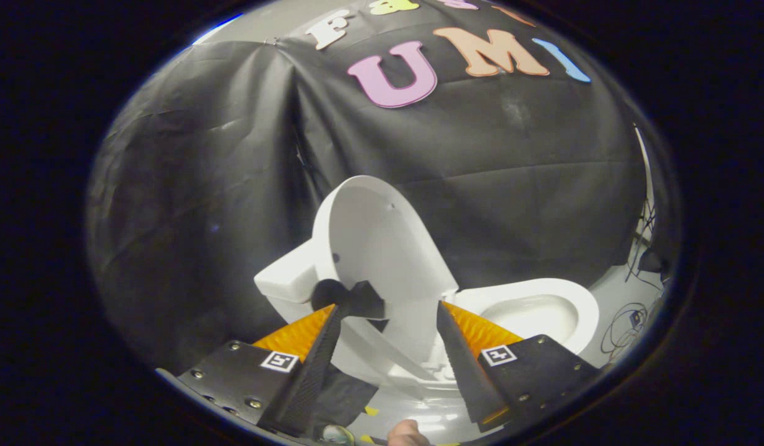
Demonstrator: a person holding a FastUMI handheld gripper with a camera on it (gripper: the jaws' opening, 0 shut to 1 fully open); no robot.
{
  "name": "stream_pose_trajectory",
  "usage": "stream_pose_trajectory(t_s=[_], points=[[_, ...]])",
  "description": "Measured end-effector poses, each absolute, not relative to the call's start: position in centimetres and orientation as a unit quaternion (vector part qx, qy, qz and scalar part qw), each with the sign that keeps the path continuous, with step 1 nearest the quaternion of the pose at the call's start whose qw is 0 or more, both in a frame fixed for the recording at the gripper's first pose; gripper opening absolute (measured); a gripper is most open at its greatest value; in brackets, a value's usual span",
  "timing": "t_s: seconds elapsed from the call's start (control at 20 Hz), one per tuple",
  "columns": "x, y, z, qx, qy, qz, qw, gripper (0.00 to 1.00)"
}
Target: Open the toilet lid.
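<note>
Between my fingers, the toilet lid (373,248) stands raised.
My gripper (399,310) is spread open, fingers on either side of the lid, neither clearly pressing it. It leans toward the tank (286,282), the bowl (543,310) uncovered beyond my right finger, against the black cloth wall (221,155).

The toilet lid (376,248) stands raised between the parted fingers of the hand-held gripper (400,313), untouched.
</note>
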State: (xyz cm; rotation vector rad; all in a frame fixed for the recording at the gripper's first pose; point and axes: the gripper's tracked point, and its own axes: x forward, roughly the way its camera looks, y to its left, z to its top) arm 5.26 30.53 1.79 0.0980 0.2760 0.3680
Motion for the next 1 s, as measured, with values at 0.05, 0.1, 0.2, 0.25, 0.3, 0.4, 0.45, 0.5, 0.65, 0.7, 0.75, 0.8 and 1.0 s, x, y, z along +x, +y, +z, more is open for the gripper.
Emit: stream_pose_trajectory(t_s=[0.05,0.1,0.2,0.25,0.3,0.4,0.45,0.5,0.65,0.7,0.75,0.8,1.0], points=[[5.2,29.6,2.1,0.054,0.134,0.178,0.973,0.92],[5.3,28.6,2.5,0.059,0.131,0.173,0.974,0.92],[5.5,26.7,3.3,0.062,0.125,0.158,0.978,0.92],[5.6,25.4,3.5,0.059,0.121,0.148,0.980,0.96],[5.6,24.3,3.8,0.055,0.116,0.138,0.982,0.97],[5.6,22.0,4.3,0.046,0.107,0.122,0.986,0.97],[5.5,21.0,4.6,0.045,0.103,0.117,0.987,0.97],[5.3,20.1,5.1,0.047,0.095,0.114,0.988,0.98],[5.0,16.7,6.4,0.056,0.068,0.092,0.992,0.97],[5.1,15.4,6.9,0.055,0.058,0.079,0.994,0.97],[5.1,14.2,7.3,0.054,0.050,0.068,0.995,0.97],[5.0,13.2,7.5,0.052,0.045,0.063,0.996,0.97],[4.4,10.2,7.6,0.035,0.038,0.049,0.997,0.97]])
